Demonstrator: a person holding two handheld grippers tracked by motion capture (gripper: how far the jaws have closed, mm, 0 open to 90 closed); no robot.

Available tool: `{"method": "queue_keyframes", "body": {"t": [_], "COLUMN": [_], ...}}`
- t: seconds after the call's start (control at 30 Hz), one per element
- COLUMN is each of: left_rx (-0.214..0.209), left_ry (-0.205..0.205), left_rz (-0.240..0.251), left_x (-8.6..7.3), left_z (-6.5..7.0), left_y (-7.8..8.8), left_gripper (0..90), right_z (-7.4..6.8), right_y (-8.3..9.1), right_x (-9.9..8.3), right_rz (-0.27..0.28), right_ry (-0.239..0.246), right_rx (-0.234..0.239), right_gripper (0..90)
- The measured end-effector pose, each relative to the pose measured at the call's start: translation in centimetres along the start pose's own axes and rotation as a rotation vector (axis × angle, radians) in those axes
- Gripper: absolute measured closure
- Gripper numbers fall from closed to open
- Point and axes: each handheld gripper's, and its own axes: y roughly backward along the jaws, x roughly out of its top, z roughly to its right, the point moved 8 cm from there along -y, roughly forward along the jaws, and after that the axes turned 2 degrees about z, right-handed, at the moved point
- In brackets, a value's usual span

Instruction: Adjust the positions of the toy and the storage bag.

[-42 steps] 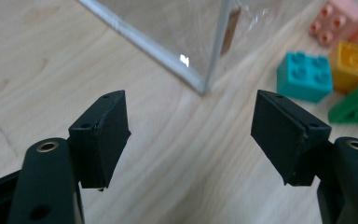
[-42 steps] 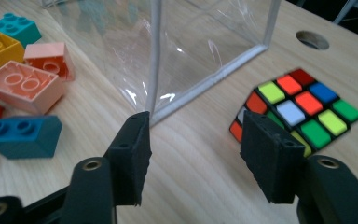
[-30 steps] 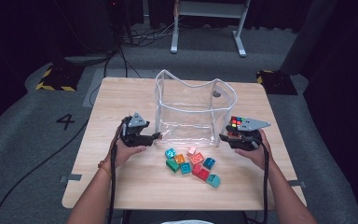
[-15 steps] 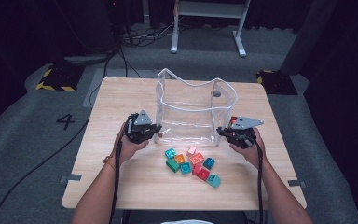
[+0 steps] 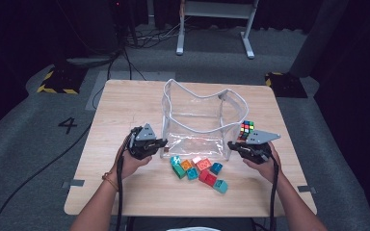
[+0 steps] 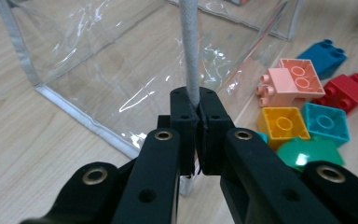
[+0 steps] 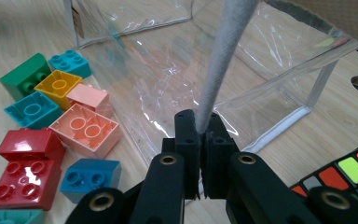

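While you hold the clear plastic bag [image 5: 198, 122] by its grey-white piping, one corner in each hand, it stands open-mouthed in the middle of the bench [image 5: 125, 103], and that seems to be why you grip it this way: two held front corners keep the floppy walls up and the mouth spread. Your left hand-held gripper [image 6: 193, 105] has its jaws pressed together on the upright corner cord [image 6: 189, 46], which rises straight out from between the pads. Your right hand-held gripper [image 7: 200, 122] pinches the matching cord [image 7: 223, 51] on the other front corner in the same way, the cord leaning away as it climbs.

Just in front of the bag, between your hands, lies the heap of toy bricks [image 5: 198, 171]: red, teal, orange, pink and green, touching one another in a loose cluster. They sit close to the near wall, probably so they can go in once the mouth is steady. A colour-tiled puzzle cube [image 5: 246, 130] rests by the bag's right side, just beside your right hand.

As for the bag, it is boxy, see-through and creased, glare streaking its walls, with pale fabric trim along every edge. The rim sags in a wavy line between corners. It looks empty.
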Motion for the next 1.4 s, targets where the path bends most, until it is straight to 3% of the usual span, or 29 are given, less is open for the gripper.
{"method": "queue_keyframes", "body": {"t": [0.07, 0.2, 0.43, 0.57, 0.83, 0.93, 1.1, 1.13, 1.17, 1.23, 1.27, 1.33, 1.4], "left_rx": [-0.003, 0.001, -0.016, -0.019, 0.002, 0.028, 0.078, 0.095, 0.095, 0.111, 0.108, 0.116, 0.125], "left_ry": [-0.008, -0.018, -0.011, -0.026, -0.012, -0.013, 0.024, 0.016, 0.016, 0.018, 0.032, 0.042, 0.045], "left_rz": [0.001, 0.005, 0.02, 0.017, 0.012, -0.019, -0.06, -0.094, -0.094, -0.129, -0.146, -0.154, -0.171], "left_x": [-0.1, -0.3, -0.8, -1.0, -2.0, -3.0, -5.2, -6.2, -6.2, -7.3, -8.0, -8.4, -9.0], "left_z": [0.6, 1.1, 2.0, 2.4, 1.9, 1.4, 0.5, 0.1, 0.1, -0.2, -0.3, -0.4, -0.6], "left_y": [0.2, 0.5, 0.9, 1.3, 2.2, 2.5, 3.0, 3.2, 3.2, 3.4, 3.4, 3.4, 3.4], "left_gripper": [86.6, 86.6, 86.5, 86.3, 75.7, 70.6, 65.2, 63.0, 61.5, 59.6, 57.0, 52.0, 47.4], "right_z": [-0.4, -0.7, -1.7, -2.2, -1.7, -1.3, 0.5, 1.5, 1.5, 2.7, 3.7, 4.1, 5.0], "right_y": [0.4, 0.8, 1.5, 2.0, 2.9, 3.9, 5.3, 5.7, 5.7, 5.7, 5.5, 5.3, 4.8], "right_x": [-0.3, -0.4, -0.8, -1.0, -1.3, -1.8, -3.4, -3.9, -3.9, -4.4, -4.8, -5.0, -5.5], "right_rz": [-0.007, 0.007, 0.009, 0.017, 0.026, 0.026, 0.022, 0.018, 0.018, 0.005, -0.003, -0.01, -0.041], "right_ry": [-0.021, 0.01, -0.004, -0.002, -0.012, -0.014, -0.051, -0.082, -0.082, -0.101, -0.135, -0.146, -0.167], "right_rx": [0.003, 0.012, 0.026, 0.037, 0.025, 0.021, -0.047, -0.078, -0.078, -0.132, -0.158, -0.172, -0.218], "right_gripper": [87.5, 87.5, 87.2, 87.0, 75.3, 70.4, 62.1, 57.6, 57.6, 52.5, 46.3, 43.5, 34.3]}}
